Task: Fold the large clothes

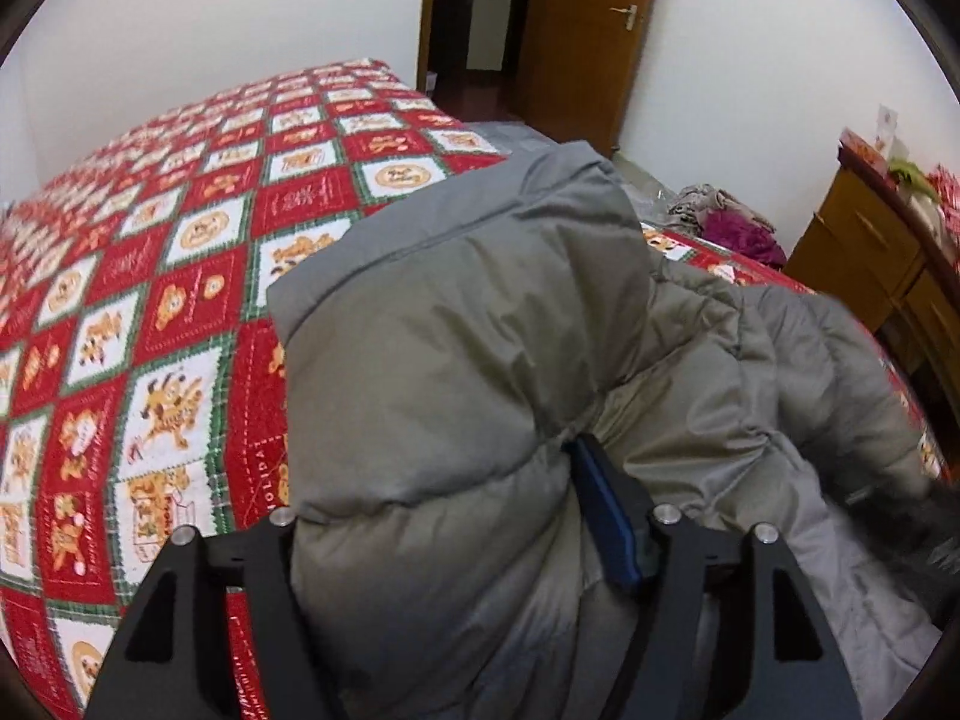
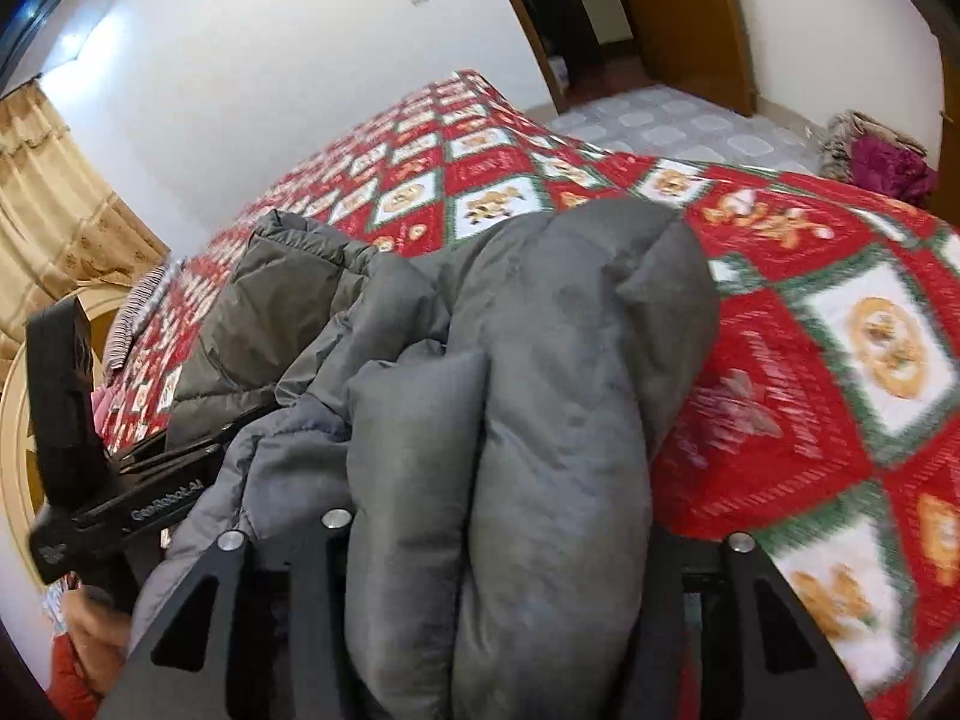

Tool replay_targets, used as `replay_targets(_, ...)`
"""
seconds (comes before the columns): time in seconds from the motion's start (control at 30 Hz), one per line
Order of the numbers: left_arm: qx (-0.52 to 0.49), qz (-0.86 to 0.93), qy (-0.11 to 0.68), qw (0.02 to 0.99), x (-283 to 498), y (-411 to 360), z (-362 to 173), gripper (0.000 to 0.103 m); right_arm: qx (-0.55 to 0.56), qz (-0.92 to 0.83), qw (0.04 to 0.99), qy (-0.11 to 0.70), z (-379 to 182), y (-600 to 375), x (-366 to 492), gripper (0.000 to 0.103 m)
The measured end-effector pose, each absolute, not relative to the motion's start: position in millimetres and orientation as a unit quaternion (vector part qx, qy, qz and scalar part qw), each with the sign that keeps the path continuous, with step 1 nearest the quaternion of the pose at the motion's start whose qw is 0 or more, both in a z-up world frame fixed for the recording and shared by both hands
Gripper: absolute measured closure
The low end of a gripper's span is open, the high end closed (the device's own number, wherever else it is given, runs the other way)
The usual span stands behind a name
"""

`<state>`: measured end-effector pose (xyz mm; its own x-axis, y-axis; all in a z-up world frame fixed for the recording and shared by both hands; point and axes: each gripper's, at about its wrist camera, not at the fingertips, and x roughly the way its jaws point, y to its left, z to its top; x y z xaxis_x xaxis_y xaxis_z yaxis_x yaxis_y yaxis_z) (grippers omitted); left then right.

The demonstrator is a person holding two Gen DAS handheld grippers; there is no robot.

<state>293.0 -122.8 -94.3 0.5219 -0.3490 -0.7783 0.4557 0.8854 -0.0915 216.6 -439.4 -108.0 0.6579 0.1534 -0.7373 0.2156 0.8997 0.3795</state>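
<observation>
Grey puffer jacket (image 1: 468,372), lying bunched on a bed under a red patterned quilt (image 1: 150,312), with a padded fold bulging up between the fingers of each hand-held tool. The left gripper (image 1: 444,546) straddled one thick fold; a blue pad (image 1: 606,516) on its right finger lay against the fabric, but whether the pads pressed could not be told. The right gripper (image 2: 498,570) likewise had a doubled roll of the jacket (image 2: 540,390) filling the space between its fingers, grip uncertain, its fingertips hidden by the cloth.

Step in hand, as judged: a fold had been carried over and laid down, and the fabric was about to be let go. The next move would call for freeing both tools without dragging the puffy layers apart, then flattening the bundle.

Surroundings: an open wooden door (image 1: 576,30), a wooden dresser (image 1: 870,264) and a heap of other clothes (image 2: 882,162) beyond the bed. The jacket's bulk hid the fingertips.
</observation>
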Motion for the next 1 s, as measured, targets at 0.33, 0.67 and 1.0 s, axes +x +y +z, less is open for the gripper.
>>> replay_targets(0.33,0.072,-0.213,0.422,0.878,292,-125,-92,0.028,0.111,-0.085,0.927,0.347,7,-410,213,0.054)
replay_targets(0.67,0.072,-0.195,0.415,0.886,291,-123,-93,0.019,0.065,-0.183,0.879,0.435,-97,-408,267,0.055)
replay_targets(1.0,0.046,-0.175,0.416,0.891,301,-117,-99,0.015,0.198,-0.1,0.891,0.397,-132,-432,272,0.053)
